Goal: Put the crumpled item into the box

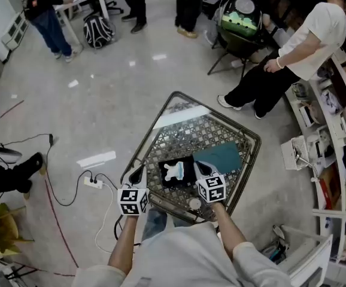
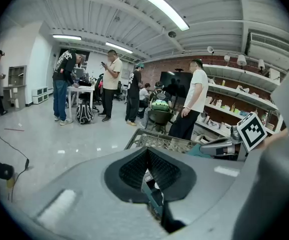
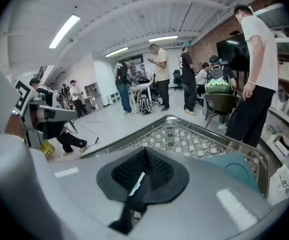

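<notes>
A white crumpled item (image 1: 174, 171) lies in a black box (image 1: 185, 178) on the patterned glass table (image 1: 176, 94). My right gripper (image 1: 201, 167) is at the box's right edge; in the right gripper view its black pads (image 3: 144, 156) meet in a line, shut, with only a dark slit and a white sliver below them. My left gripper (image 1: 139, 173) hangs off the table's left rim, a short way left of the box, and its pads (image 2: 147, 156) are also pressed together with nothing held. Each gripper shows in the other's view: right gripper (image 2: 212, 148), left gripper (image 3: 69, 114).
A teal flat item (image 1: 222, 156) lies on the table right of the box. A power strip (image 1: 93, 182) and cables lie on the floor at left. Several people stand beyond the table, one (image 1: 293, 55) close to its far right. Shelves (image 1: 334, 136) line the right side.
</notes>
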The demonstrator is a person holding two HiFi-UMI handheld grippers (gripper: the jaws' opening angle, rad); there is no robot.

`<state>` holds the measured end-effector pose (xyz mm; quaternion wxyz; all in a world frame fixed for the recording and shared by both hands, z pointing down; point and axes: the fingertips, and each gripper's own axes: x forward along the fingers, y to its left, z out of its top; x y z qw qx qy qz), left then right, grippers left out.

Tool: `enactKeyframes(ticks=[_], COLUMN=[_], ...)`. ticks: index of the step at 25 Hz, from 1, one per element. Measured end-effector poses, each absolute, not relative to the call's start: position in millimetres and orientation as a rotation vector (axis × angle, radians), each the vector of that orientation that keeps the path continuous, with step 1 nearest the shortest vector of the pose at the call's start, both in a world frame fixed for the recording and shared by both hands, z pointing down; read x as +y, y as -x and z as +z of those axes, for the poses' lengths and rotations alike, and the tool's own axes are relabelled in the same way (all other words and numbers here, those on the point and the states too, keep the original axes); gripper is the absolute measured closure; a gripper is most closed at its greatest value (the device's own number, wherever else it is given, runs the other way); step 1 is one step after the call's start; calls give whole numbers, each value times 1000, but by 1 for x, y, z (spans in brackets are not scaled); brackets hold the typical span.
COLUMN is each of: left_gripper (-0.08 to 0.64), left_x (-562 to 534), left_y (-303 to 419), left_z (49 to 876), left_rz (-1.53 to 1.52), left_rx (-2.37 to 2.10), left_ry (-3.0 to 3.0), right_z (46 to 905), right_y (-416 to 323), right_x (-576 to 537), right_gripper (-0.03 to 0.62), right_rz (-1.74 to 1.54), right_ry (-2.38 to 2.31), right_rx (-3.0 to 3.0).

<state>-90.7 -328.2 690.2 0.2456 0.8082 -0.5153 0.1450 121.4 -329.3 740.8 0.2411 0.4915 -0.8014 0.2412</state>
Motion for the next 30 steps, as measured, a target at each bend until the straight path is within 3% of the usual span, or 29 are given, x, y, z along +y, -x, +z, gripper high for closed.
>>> enactKeyframes(ticks=[16,30], left_gripper=[555,555], left_x=[-386,-393], left_y=[71,64], left_z=[576,507], left_rz=[267,162], left_rx=[-1475,-1502], left_ry=[-2440,-2556], right_z=[584,513], right_y=[-166,-172], right_x=[-378,-372], right_gripper=[592,594], right_rz=[236,67], right_ry=[-1609,-1707], right_rx=[-2329,-2363])
